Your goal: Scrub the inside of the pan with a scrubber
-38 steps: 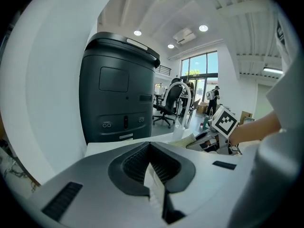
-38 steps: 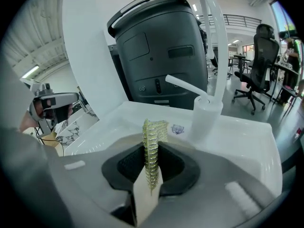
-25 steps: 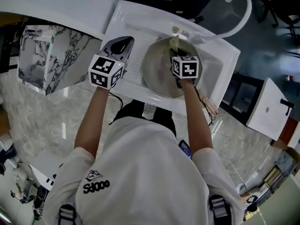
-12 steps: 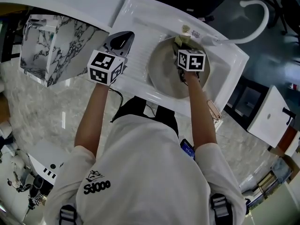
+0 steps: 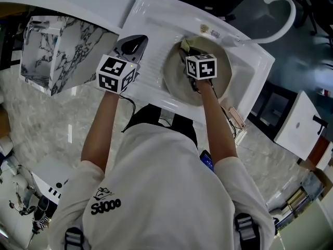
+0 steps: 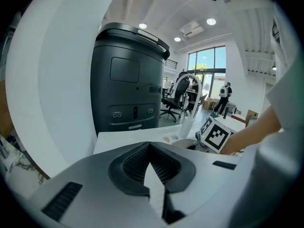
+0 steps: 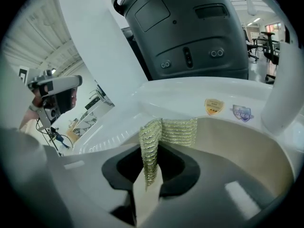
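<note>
Half a second has carried the right gripper (image 5: 191,53) leftward along the far side of the pan (image 5: 174,79), while the left gripper (image 5: 138,41) has stayed over the drainboard of the sink (image 5: 151,14). We see the right jaws clenched on the scrubber (image 7: 166,132), a folded gold mesh that lies in the pan against its far wall. Its long axis runs on from the jaws toward the far rim, edge-on, and a flap spreads to the right. The left jaws meet at their tips with nothing between them. We count two grippers, one pan, one scrubber, one sink and one curved tap (image 5: 281,14).
</note>
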Demonstrator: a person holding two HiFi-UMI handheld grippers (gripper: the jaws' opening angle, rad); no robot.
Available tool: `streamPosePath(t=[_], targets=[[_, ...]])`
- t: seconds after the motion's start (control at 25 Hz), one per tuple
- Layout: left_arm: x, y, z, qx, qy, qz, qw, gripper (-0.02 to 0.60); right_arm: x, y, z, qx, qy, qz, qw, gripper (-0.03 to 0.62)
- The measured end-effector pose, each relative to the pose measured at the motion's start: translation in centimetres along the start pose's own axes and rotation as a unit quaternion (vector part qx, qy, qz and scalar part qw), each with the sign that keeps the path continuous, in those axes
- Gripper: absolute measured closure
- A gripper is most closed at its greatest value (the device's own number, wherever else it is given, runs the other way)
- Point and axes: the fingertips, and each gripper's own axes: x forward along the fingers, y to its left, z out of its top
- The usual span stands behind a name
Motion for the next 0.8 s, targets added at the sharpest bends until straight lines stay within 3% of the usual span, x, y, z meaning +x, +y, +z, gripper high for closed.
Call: streamPosePath(t=[0.4,0.6,0.8], targets=[[-0.5,-1.5,-0.5,0.023,0.006,-0.016,0.9996,0.577,0.5,5.6,-4.1,0.044,0.08,0.096,0.991,0.513],[-0.9,-2.0,-0.4,0.015,-0.003,-0.014,0.9998,0.577,-0.6,7.5,-5.2,0.104,0.123,0.18,0.97,0.513],[-1.3,-2.2,-0.3,0.007,-0.01,-0.011,0.9999,0.577,-1.8,9.1,-6.3,0.102,0.168,0.234,0.952,0.514]])
